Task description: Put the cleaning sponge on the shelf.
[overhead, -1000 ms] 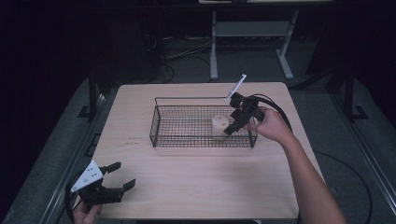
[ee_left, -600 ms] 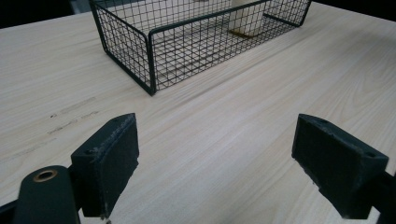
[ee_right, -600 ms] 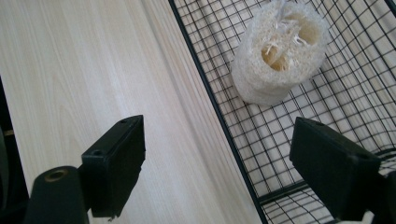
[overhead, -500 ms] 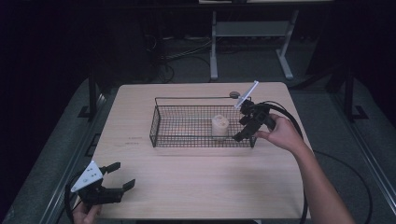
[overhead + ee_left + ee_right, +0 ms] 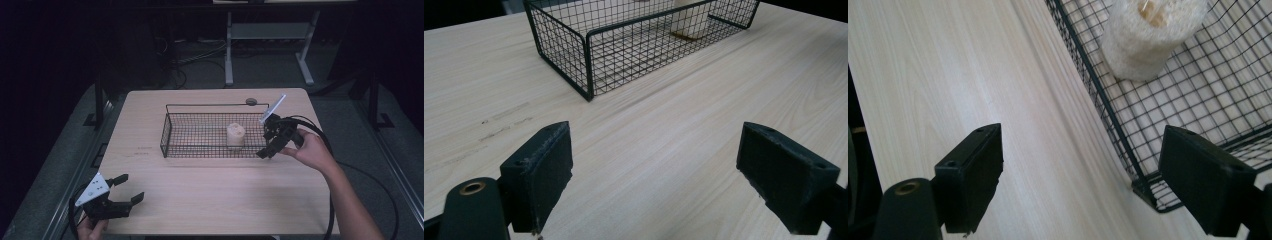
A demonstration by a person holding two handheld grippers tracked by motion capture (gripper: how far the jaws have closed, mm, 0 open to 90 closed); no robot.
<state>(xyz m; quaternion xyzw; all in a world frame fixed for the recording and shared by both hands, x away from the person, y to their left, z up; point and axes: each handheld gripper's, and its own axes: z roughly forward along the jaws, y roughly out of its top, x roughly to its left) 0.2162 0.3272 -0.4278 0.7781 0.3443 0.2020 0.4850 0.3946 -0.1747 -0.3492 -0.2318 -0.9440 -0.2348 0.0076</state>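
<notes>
Right hand-held gripper hangs empty beside the basket, roll inside

Near edge: the left hand-held gripper (image 5: 123, 189) rests low on the counter (image 5: 210, 190), jaws spread, nothing between them. Farther out, the right hand-held gripper (image 5: 270, 141) hovers at the wire basket's (image 5: 172, 135) right end, jaws wide apart and empty. The pale roll (image 5: 235, 135) stands upright inside the basket, just left of that gripper, not touching it.
</notes>
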